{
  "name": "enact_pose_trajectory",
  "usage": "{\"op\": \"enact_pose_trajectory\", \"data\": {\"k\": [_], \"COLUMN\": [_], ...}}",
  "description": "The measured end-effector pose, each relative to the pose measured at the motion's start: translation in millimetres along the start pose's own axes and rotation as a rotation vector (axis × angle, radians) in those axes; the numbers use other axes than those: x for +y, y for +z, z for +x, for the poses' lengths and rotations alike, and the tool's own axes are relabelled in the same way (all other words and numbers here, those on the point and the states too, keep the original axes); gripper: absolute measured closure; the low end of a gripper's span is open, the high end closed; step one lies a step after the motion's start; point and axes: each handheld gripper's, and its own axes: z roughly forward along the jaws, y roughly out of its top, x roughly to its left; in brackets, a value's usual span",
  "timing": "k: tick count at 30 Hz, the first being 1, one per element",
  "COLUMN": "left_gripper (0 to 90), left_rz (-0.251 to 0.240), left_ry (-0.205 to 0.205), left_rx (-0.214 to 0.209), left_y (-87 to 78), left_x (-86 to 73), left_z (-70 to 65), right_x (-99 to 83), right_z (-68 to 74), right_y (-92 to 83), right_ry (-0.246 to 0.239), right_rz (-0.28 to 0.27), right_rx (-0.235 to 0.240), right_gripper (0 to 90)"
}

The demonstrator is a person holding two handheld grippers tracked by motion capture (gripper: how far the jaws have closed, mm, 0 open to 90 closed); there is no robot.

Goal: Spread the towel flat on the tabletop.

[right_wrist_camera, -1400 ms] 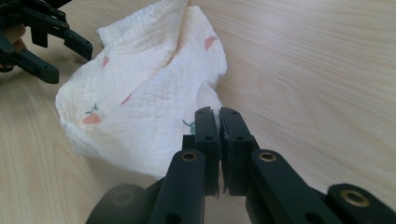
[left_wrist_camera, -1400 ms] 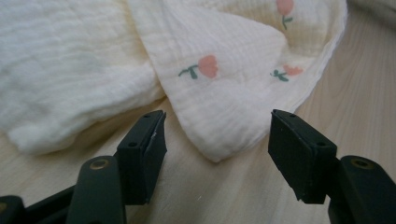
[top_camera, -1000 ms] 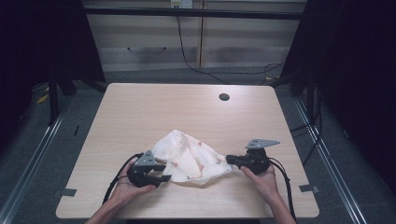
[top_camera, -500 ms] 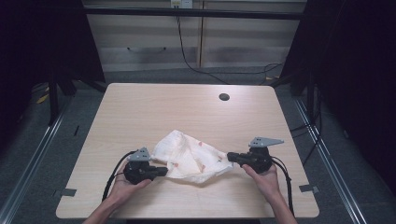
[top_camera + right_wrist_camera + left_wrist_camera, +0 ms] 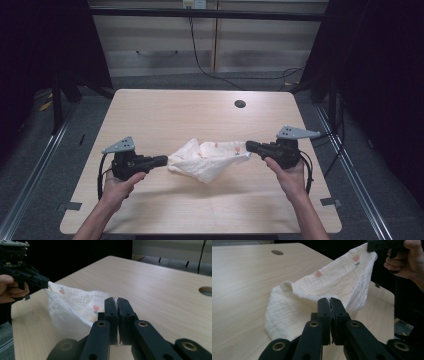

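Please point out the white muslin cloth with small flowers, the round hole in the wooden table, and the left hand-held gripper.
White muslin cloth with small pink flowers (image 5: 210,159), high view, middle of the fabric.
Round dark hole (image 5: 240,104), high view, its centre.
Left hand-held gripper (image 5: 165,160), high view, jaw tips at the cloth's corner.

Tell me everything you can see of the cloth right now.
The cloth is a soft cream fabric with a crinkled weave and small pink flower prints. It hangs stretched between the left gripper and the right gripper, each shut on one edge, sagging in the middle with its lower folds resting on the table. It lies near the table's front centre, loosely bunched rather than flat.
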Motion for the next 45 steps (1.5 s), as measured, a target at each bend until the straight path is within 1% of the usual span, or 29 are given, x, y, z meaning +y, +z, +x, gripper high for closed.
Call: {"op": "enact_pose_trajectory", "data": {"k": [1,2,3,4,5,7,8,9,12,13,14,16,18,19,22,23,24,25,26,27,30,31,35,36,37,40,41,42,45], "left_gripper": [87.6,87.6,87.6,87.6,87.6,87.6,87.6,87.6,87.6,87.6,87.7,87.6,87.7,87.7,87.7,87.7,87.7,87.7,87.7,87.7,87.7,87.8,87.7,87.7,87.7,87.7,87.8,87.8,87.7], "left_rz": [-0.011,-0.020,-0.020,-0.037,-0.037,-0.040,-0.051,-0.051,-0.082,-0.081,-0.082,-0.085,-0.085,-0.085,-0.082,-0.070,-0.070,-0.065,-0.065,-0.065,-0.043,-0.069,-0.108,-0.086,-0.062,-0.018,0.014,0.014,0.051], "left_ry": [-0.002,0.016,0.016,0.022,0.022,0.027,0.030,0.030,0.021,0.027,0.042,0.039,0.034,0.034,0.021,0.017,0.017,0.002,-0.022,-0.022,-0.037,-0.056,-0.036,-0.022,-0.001,0.014,0.005,0.005,-0.008], "left_rx": [-0.003,0.012,0.012,0.018,0.018,0.031,0.043,0.043,0.049,0.054,0.075,0.086,0.110,0.110,0.137,0.156,0.156,0.172,0.184,0.184,0.222,0.225,0.233,0.243,0.257,0.250,0.247,0.247,0.226], "left_y": [-1.6,-4.0,-4.0,-6.4,-6.4,-8.0,-8.8,-8.8,-10.9,-11.9,-13.3,-14.9,-15.7,-15.7,-14.5,-12.3,-12.3,-10.2,-7.3,-7.3,0.0,2.3,5.1,7.7,10.2,15.9,20.0,20.0,22.4], "left_x": [4.4,13.1,13.1,24.2,24.2,38.0,49.3,49.3,72.5,80.3,88.1,102.3,119.3,119.3,137.6,148.2,148.2,155.8,167.5,167.5,185.3,192.0,193.2,189.0,184.0,159.3,141.1,141.1,107.7], "left_z": [0.5,-0.5,-0.5,-0.9,-0.9,0.3,2.5,2.5,5.6,6.5,7.1,9.8,13.3,13.3,20.7,27.2,27.2,32.4,42.2,42.2,56.2,62.4,65.4,64.9,63.2,60.5,59.3,59.3,53.9], "right_x": [12.4,16.6,21.9,28.2,28.2,38.6,50.2,50.2,73.4,81.9,97.8,103.4,125.8,125.8,142.6,151.9,151.9,155.0,163.5,163.5,174.3,181.4,183.0,174.4,174.4,149.4,129.0,129.0,97.1], "right_z": [0.3,0.1,-0.4,-1.6,-1.6,-3.5,-5.0,-5.0,-4.6,-4.6,-6.4,-7.0,-9.1,-9.1,-12.5,-18.2,-18.2,-21.0,-30.8,-30.8,-45.0,-52.5,-59.5,-61.7,-61.7,-60.4,-57.3,-57.3,-50.2], "right_y": [-0.7,-0.7,-0.8,-0.8,-0.8,-0.3,-0.1,-0.1,-3.7,-5.1,-6.4,-6.4,-4.7,-4.7,-1.1,4.2,4.2,6.5,15.1,15.1,28.4,35.1,39.5,41.5,41.5,42.6,41.1,41.1,37.3], "right_ry": [-0.001,-0.002,0.003,0.008,0.008,0.013,0.014,0.014,0.015,0.014,0.016,0.018,0.007,0.007,0.011,0.022,0.022,0.028,0.049,0.049,0.083,0.086,0.094,0.096,0.096,0.093,0.097,0.097,0.101], "right_rz": [-0.015,-0.023,-0.031,-0.044,-0.044,-0.054,-0.060,-0.060,-0.067,-0.067,-0.063,-0.058,-0.061,-0.061,-0.060,-0.050,-0.050,-0.046,-0.035,-0.035,-0.020,-0.015,-0.029,-0.021,-0.021,0.008,0.031,0.031,0.060], "right_rx": [0.007,0.009,0.015,0.015,0.015,0.008,-0.004,-0.004,-0.026,-0.036,-0.063,-0.072,-0.101,-0.101,-0.121,-0.132,-0.132,-0.134,-0.148,-0.148,-0.153,-0.174,-0.188,-0.186,-0.186,-0.179,-0.168,-0.168,-0.152], "right_gripper": [87.1,87.1,87.1,87.1,87.1,87.1,87.1,87.1,87.1,87.2,87.2,87.2,87.1,87.1,87.2,87.2,87.2,87.2,87.2,87.2,87.2,87.2,87.2,87.2,87.2,87.2,87.2,87.2,87.2]}}
